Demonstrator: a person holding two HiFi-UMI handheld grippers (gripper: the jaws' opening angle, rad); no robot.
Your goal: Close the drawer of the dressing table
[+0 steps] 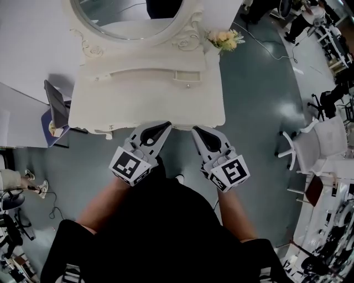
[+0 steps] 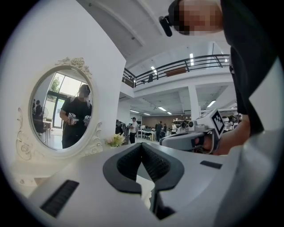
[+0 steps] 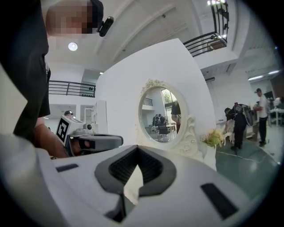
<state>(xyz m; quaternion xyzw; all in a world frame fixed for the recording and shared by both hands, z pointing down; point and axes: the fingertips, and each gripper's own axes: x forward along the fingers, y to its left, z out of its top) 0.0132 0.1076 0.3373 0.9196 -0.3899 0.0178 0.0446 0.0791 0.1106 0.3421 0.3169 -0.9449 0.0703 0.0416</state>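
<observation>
While both grippers sit at the dressing table (image 1: 149, 105) front, their jaws are closed on nothing

As I look down through the head view, the white dressing table fills the 12 o'clock part of the picture, with its near edge running across the middle. My left gripper (image 1: 165, 127) comes in from 7 o'clock and my right gripper (image 1: 197, 131) from 5 o'clock. Both tips lie at that near edge, just beside each other and close to its midpoint. Whether they touch the table I cannot tell from above.

In the left gripper view the two dark pads (image 2: 128, 162) meet at their tips with nothing between them. The right gripper view shows the same: jaws together, empty. Each gripper view also catches the other gripper alongside, at 3 o'clock in the left one and 9 o'clock in the right one.

The only drawer (image 1: 189, 76) I can make out is a small one with a round knob (image 1: 188, 85). It sits in the raised back tier, at 1 o'clock from the tabletop's middle, and its front seems to stand a little out from the tier. The table's front face below the near edge is hidden from this angle.

An oval mirror (image 1: 130, 16) stands at 12 o'clock behind the tier, and a bunch of pale flowers (image 1: 224, 38) sits at the table's 1 o'clock corner. A white chair (image 1: 315, 141) stands well apart on the grey floor (image 1: 254, 99) at 3 o'clock.
</observation>
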